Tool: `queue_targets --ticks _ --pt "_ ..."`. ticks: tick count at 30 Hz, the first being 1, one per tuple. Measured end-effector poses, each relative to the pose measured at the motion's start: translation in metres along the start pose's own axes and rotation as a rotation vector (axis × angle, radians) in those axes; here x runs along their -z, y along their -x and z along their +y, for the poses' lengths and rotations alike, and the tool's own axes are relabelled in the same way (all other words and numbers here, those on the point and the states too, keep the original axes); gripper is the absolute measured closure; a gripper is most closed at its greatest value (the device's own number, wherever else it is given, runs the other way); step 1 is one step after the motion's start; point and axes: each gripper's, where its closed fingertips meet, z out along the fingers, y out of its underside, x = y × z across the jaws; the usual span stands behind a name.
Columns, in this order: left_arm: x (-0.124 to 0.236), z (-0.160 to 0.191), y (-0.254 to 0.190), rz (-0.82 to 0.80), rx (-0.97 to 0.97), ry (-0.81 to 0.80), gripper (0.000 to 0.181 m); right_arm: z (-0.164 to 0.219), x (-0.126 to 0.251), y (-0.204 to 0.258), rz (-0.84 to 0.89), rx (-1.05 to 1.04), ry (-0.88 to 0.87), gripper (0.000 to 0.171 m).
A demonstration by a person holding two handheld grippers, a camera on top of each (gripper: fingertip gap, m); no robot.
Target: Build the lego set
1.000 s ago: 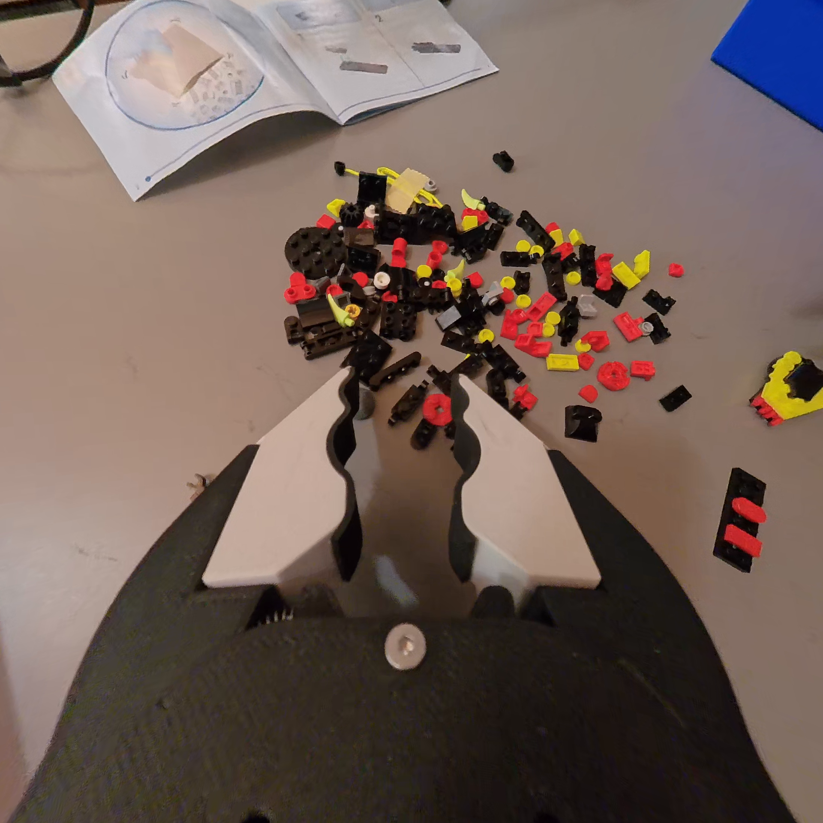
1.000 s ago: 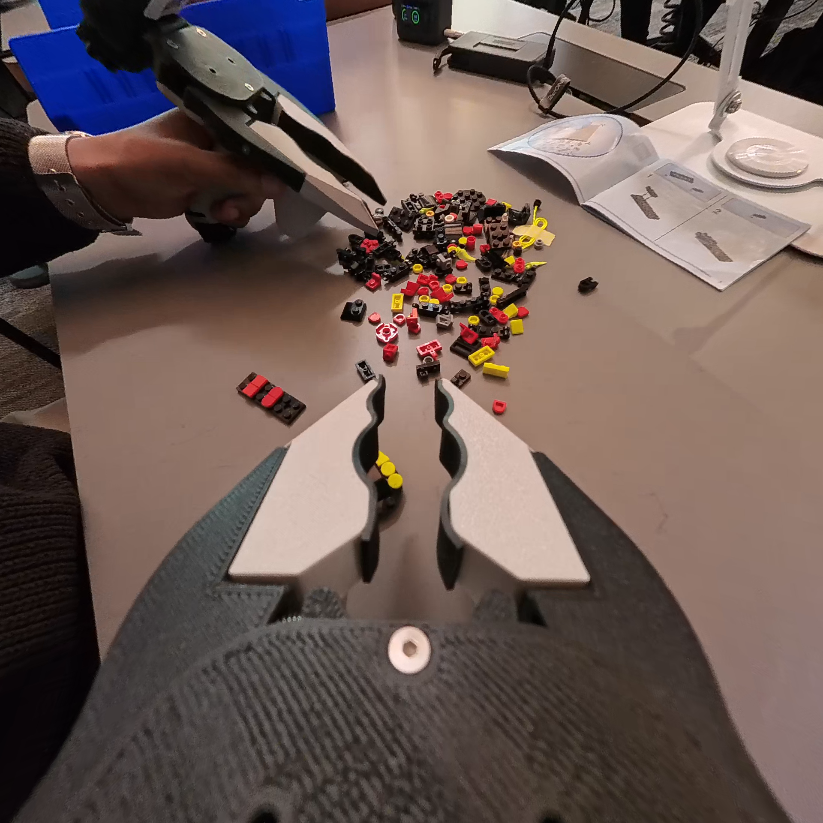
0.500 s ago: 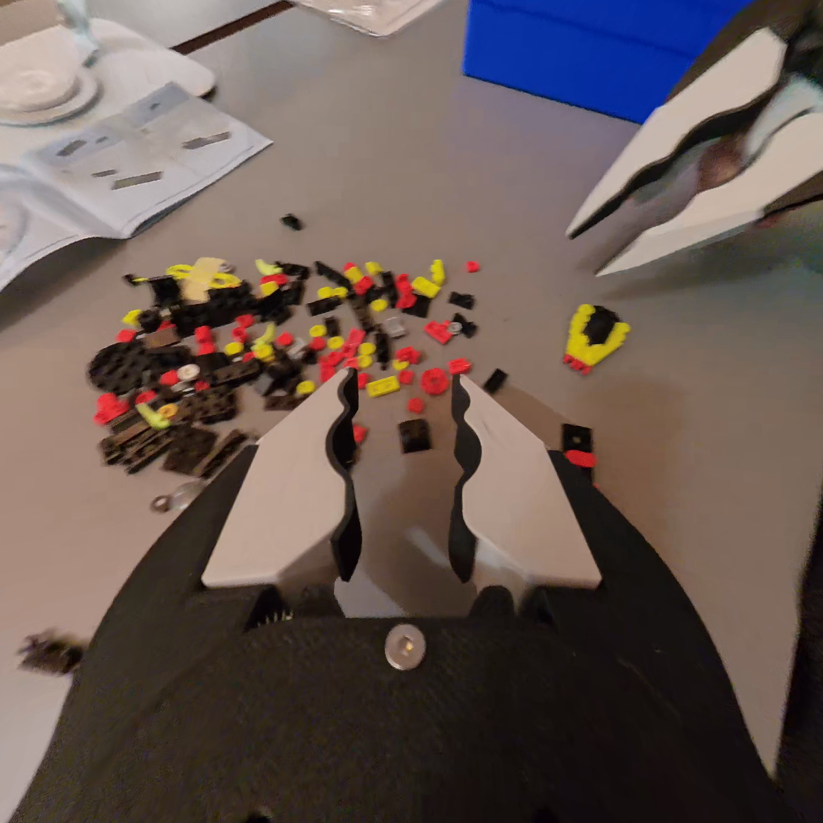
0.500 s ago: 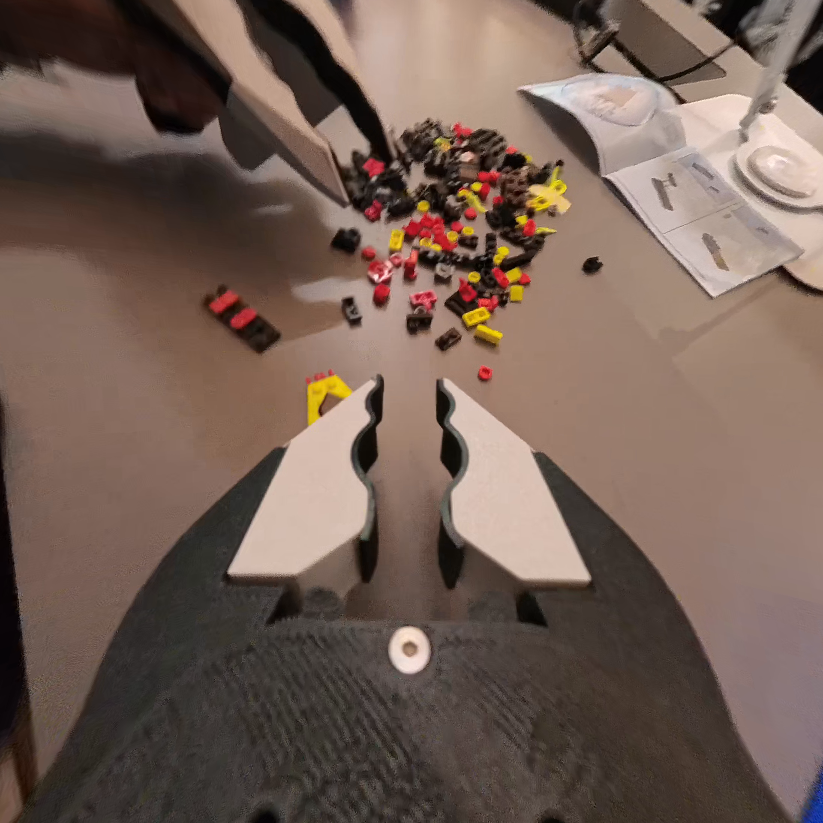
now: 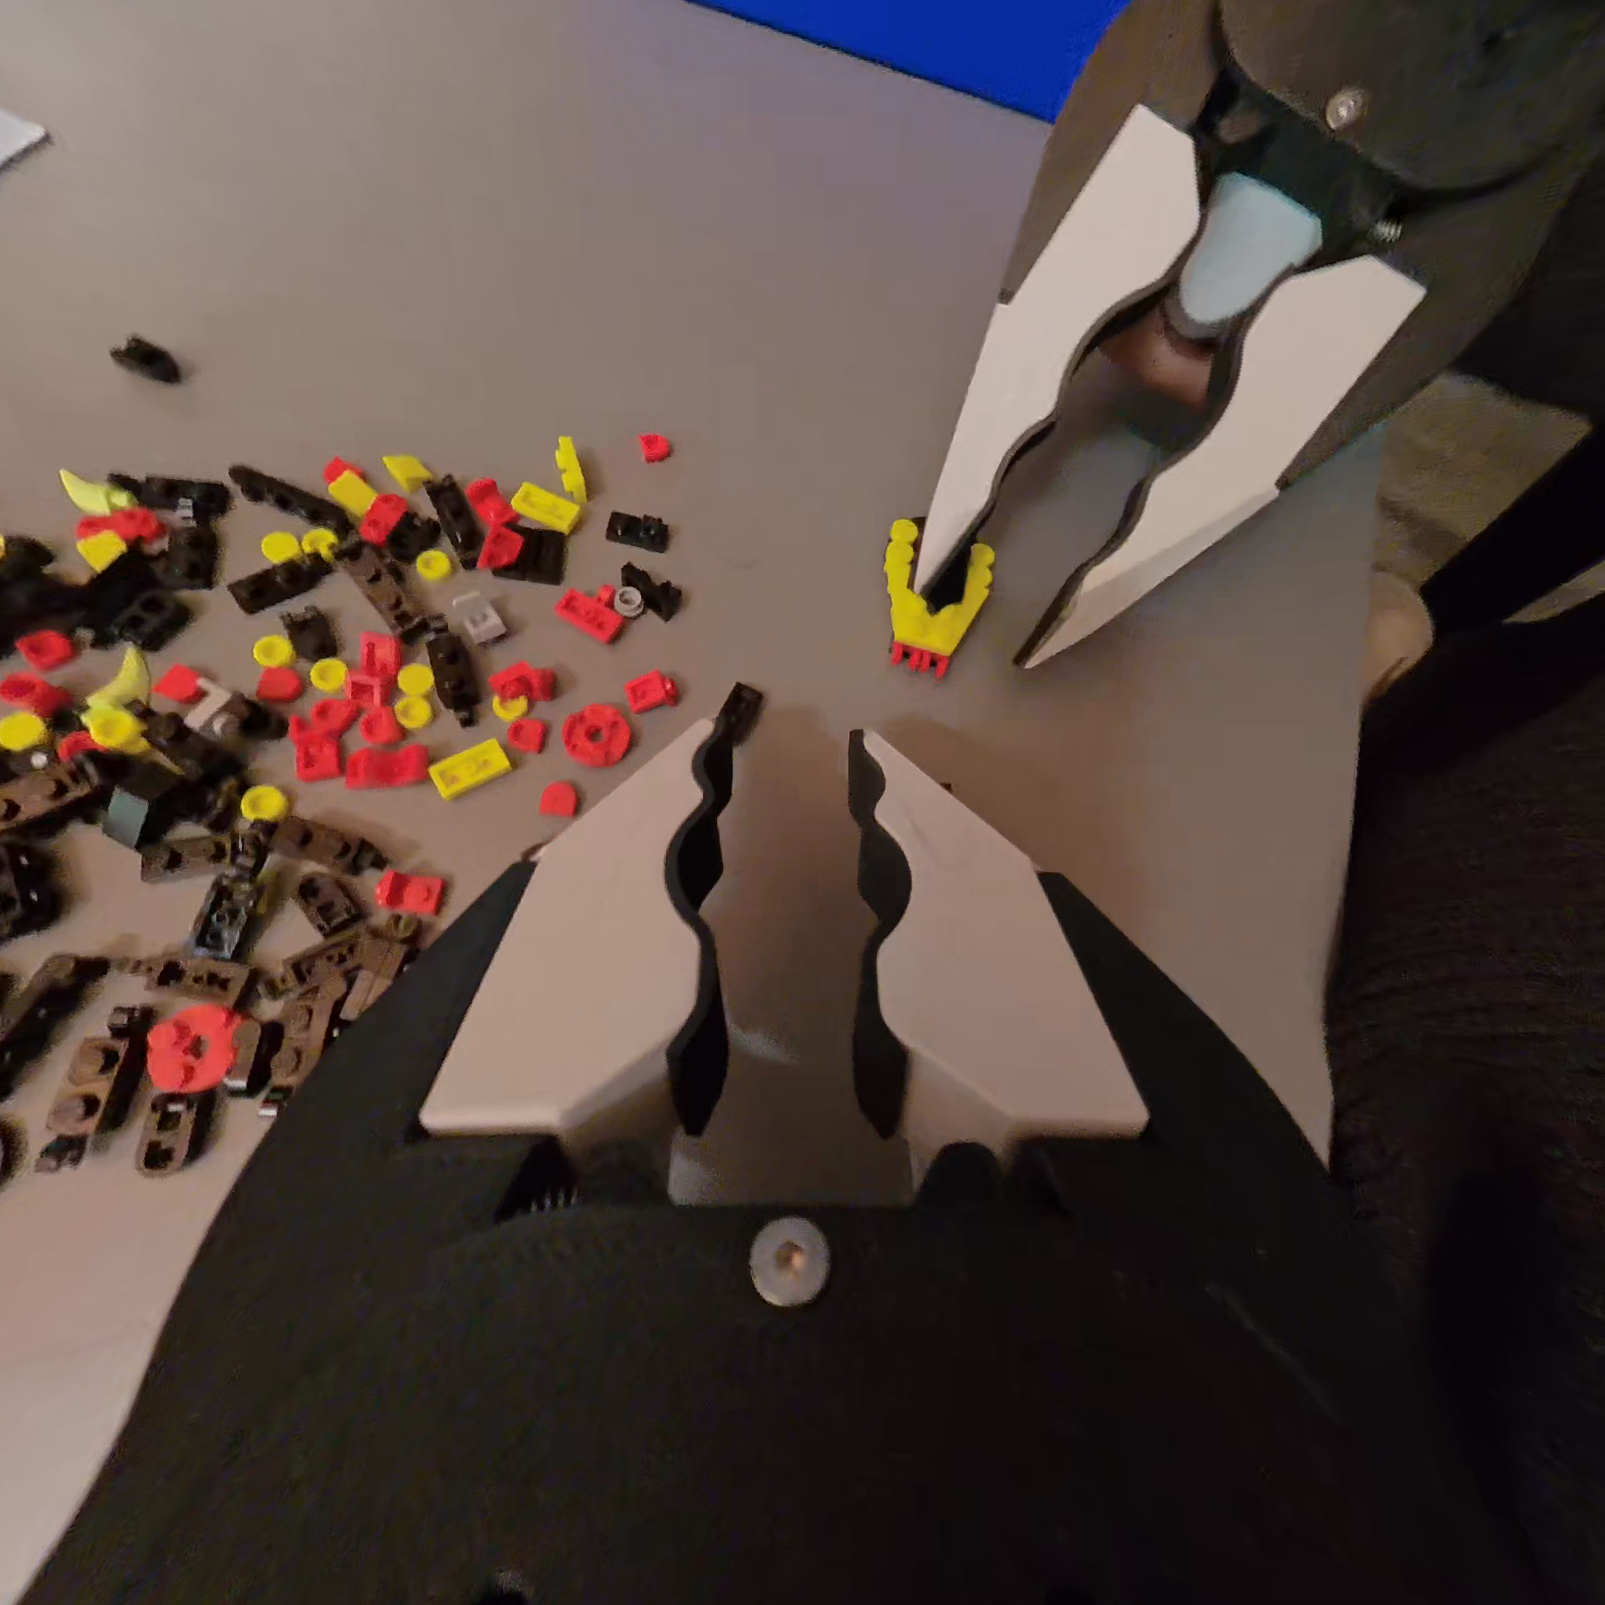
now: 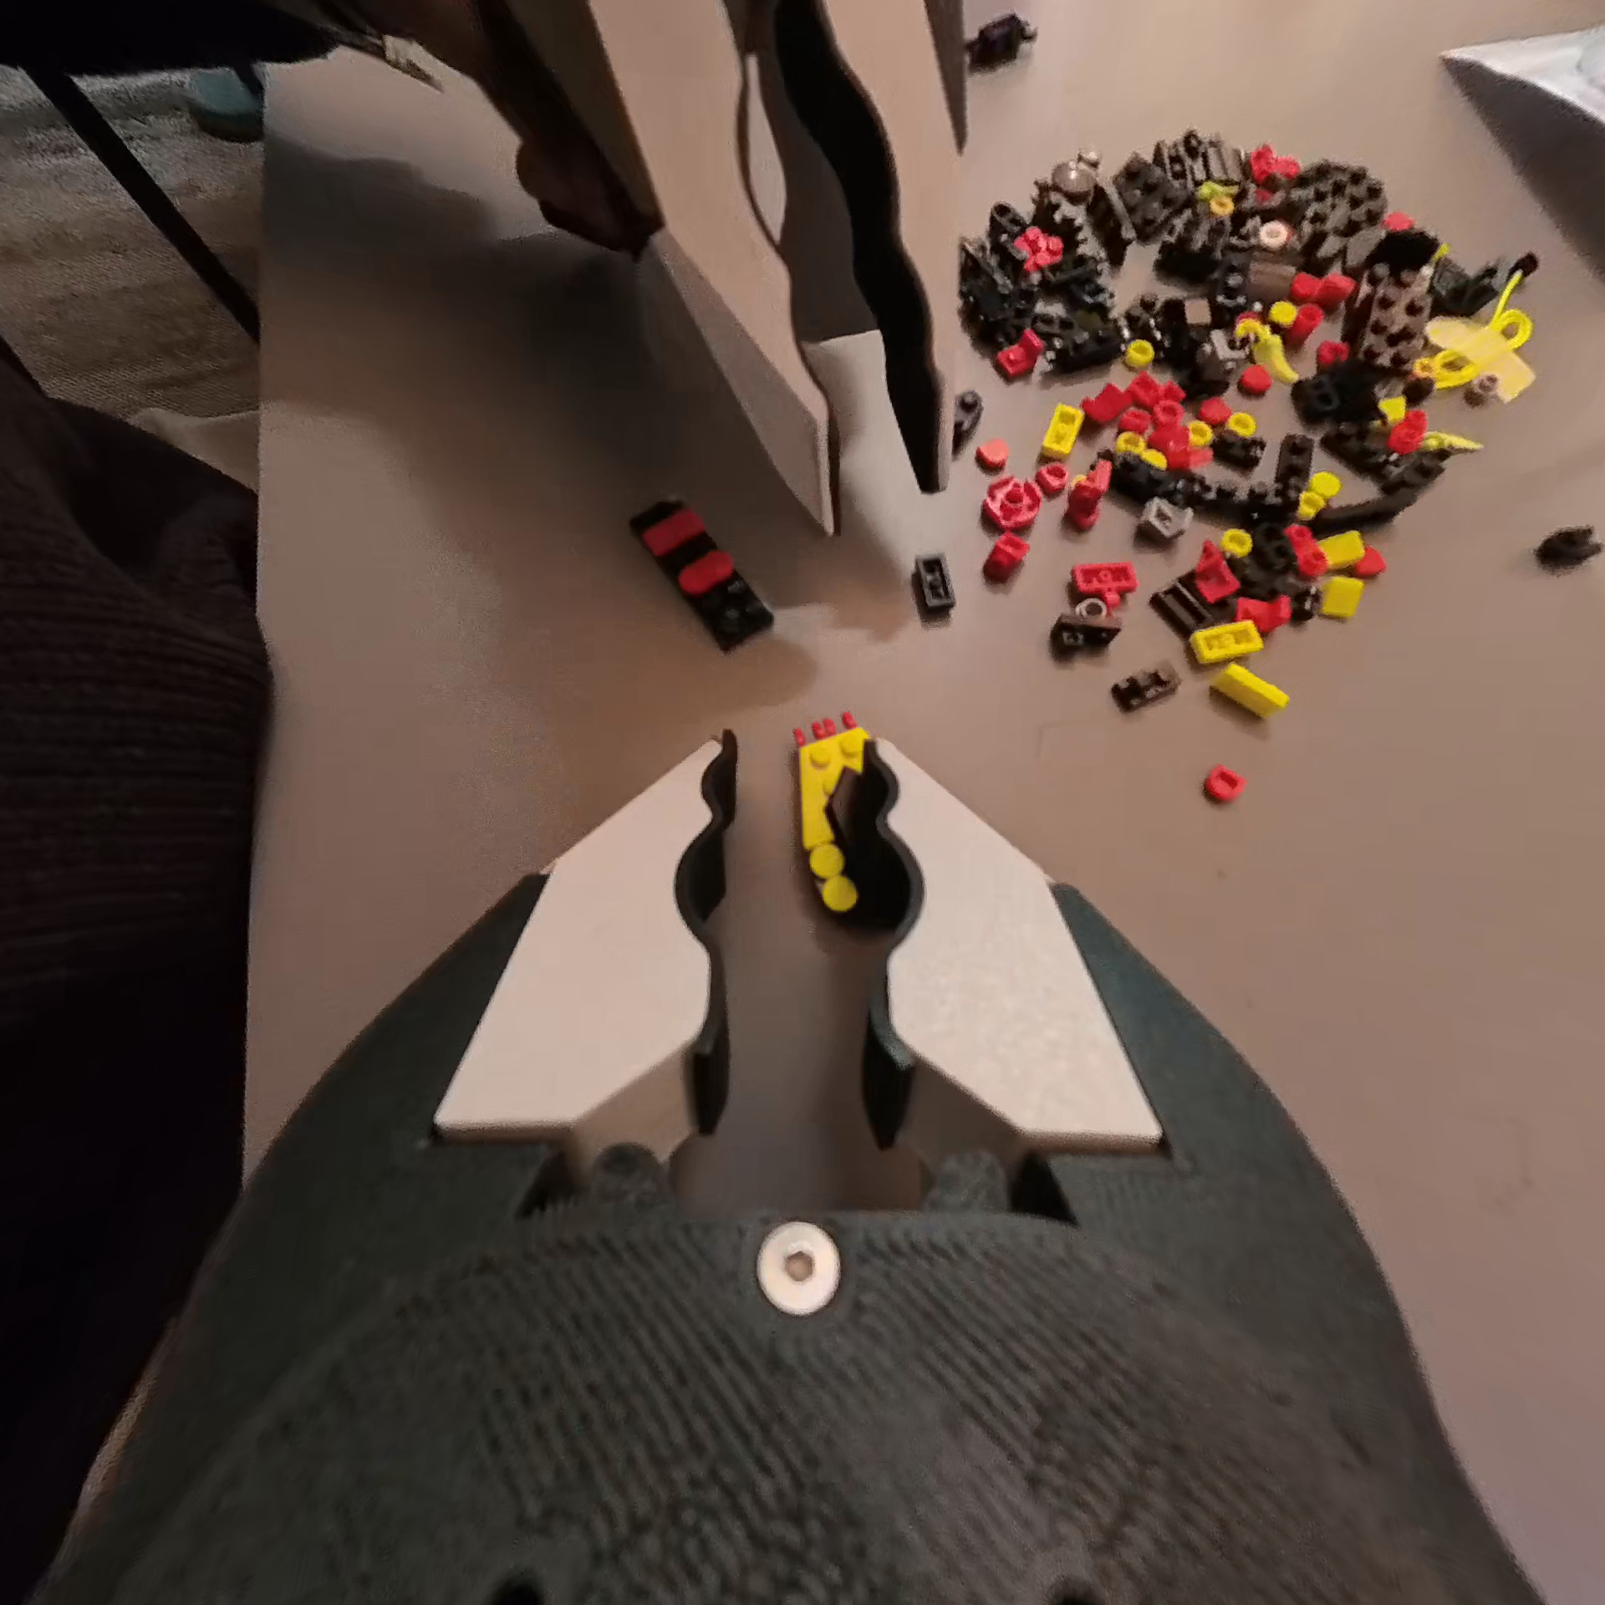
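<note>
A yellow assembly point(image 6: 821, 795) with red teeth and a black middle lies on the grey table between the fingers of my right gripper point(image 6: 799, 747), close against one finger. That gripper is open. In the left wrist view one right fingertip point(image 5: 934, 556) rests on the yellow assembly point(image 5: 934, 608). My left gripper point(image 5: 795, 734) is open and empty, just above the table and facing the assembly. A small black plate point(image 5: 743, 702) lies at its left fingertip. A black plate with two red tiles point(image 6: 699, 569) lies under the left gripper point(image 6: 877, 504). The loose pile of pieces point(image 5: 347, 651) lies to the left.
The pile of black, red and yellow pieces point(image 6: 1216, 391) fills the right side of the right wrist view. A lone black piece point(image 5: 143, 360) lies apart. A blue bin point(image 5: 868, 35) stands behind. The table edge point(image 5: 1355, 782) and a person's dark clothing lie near the grippers. Some 6 cm of space lies between my two pairs of fingers. Both grippers' tips are roughly 20 cm from the lone black piece point(image 5: 143, 360). It turns up in the right wrist view point(image 6: 1565, 538) as well.
My left gripper has swung right, away from the pile, toward the yellow assembly. My right gripper has moved down so its open fingers straddle the assembly. Both stayed open.
</note>
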Motion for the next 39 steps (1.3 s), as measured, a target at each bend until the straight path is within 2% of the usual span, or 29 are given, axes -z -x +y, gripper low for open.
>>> queue_targets --ticks 6,11,16,19,29,39 --pt "0.020 0.021 -0.015 -0.034 0.028 0.073 0.152 -0.023 0.000 0.017 -0.022 0.034 -0.087 0.148" --pt "0.014 0.047 -0.035 -0.065 0.023 0.142 0.148 -0.032 -0.016 0.017 -0.023 0.016 -0.085 0.157" --pt "0.008 0.042 -0.036 -0.039 0.001 0.119 0.150 -0.034 -0.034 0.028 -0.096 -0.026 -0.060 0.159" --pt "0.009 0.044 -0.034 -0.032 0.007 0.124 0.168 -0.034 -0.039 0.029 -0.092 -0.011 -0.047 0.158" --pt "0.006 0.046 -0.047 0.012 -0.094 0.144 0.168 -0.026 -0.043 0.032 -0.071 0.075 0.009 0.157" --pt "0.007 0.048 -0.050 0.041 -0.108 0.139 0.167 -0.024 -0.042 0.041 -0.084 0.122 0.026 0.155"
